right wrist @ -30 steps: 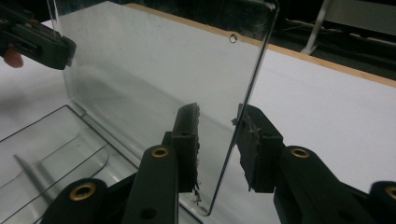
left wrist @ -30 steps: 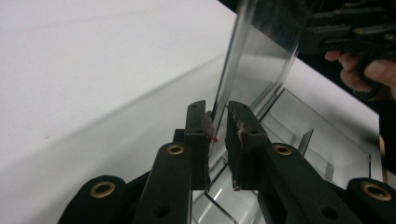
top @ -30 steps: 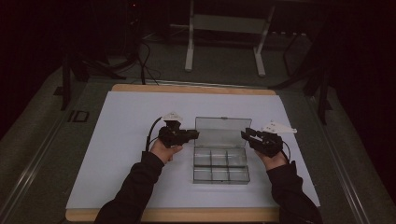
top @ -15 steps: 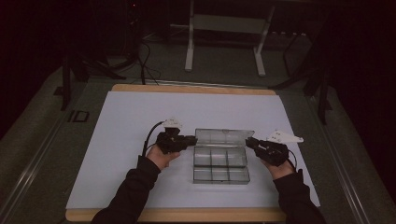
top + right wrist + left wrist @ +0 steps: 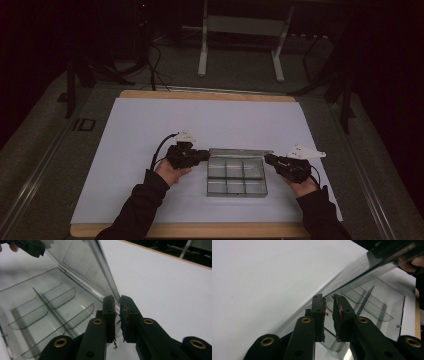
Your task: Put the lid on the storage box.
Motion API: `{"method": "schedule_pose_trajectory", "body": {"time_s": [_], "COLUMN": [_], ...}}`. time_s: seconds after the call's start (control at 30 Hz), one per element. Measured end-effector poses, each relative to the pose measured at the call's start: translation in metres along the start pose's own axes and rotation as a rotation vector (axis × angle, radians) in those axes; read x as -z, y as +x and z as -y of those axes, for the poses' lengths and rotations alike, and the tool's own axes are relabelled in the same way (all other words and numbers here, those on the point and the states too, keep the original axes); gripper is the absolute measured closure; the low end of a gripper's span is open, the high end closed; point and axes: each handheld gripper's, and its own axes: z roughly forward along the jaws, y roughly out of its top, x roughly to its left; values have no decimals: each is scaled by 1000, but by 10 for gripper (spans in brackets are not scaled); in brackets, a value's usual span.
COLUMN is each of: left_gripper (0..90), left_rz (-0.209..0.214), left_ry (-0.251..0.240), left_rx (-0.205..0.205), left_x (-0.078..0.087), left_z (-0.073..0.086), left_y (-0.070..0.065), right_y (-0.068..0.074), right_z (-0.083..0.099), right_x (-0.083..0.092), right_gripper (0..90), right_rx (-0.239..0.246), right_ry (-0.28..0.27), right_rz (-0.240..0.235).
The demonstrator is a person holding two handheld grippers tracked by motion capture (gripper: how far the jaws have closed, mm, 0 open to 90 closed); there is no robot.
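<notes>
A clear plastic compartment box (image 5: 236,179) lies on the white sheet, its hinged lid (image 5: 240,151) raised at the rear. My left gripper (image 5: 206,155) is at the lid's left end, and in the left gripper view it (image 5: 329,300) is shut on the lid's edge (image 5: 362,272). My right gripper (image 5: 267,158) is at the lid's right end. In the right gripper view it (image 5: 117,300) is shut on the lid's corner (image 5: 107,282), its jaws having just been closing on it. The divided tray (image 5: 37,305) lies below.
The white sheet (image 5: 150,125) covers a wooden tabletop (image 5: 200,94). Beyond the far edge stand metal stand legs (image 5: 202,50) and cables (image 5: 150,65) on a dark floor.
The lid has swung from a broad upright panel to a narrow strip in the high view. Both hands have come nearer the table's front edge, the right one slightly outward.
</notes>
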Motion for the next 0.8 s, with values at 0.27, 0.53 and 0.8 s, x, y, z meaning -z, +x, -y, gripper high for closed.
{"method": "schedule_pose_trajectory", "body": {"time_s": [0.27,0.53,0.8], "left_gripper": [818,813,777], "left_rz": [7,-13,-46], "left_ry": [45,94,125], "left_rx": [-17,-24,-18], "left_x": [0,-6,-8], "left_z": [10,21,27], "left_y": [-5,-3,3], "right_y": [2,3,-2], "right_z": [12,25,32], "right_x": [2,-1,-3], "right_gripper": [826,825,819], "right_rx": [-7,-14,-30], "right_ry": [19,68,89], "right_rz": [-32,-43,-27]}}
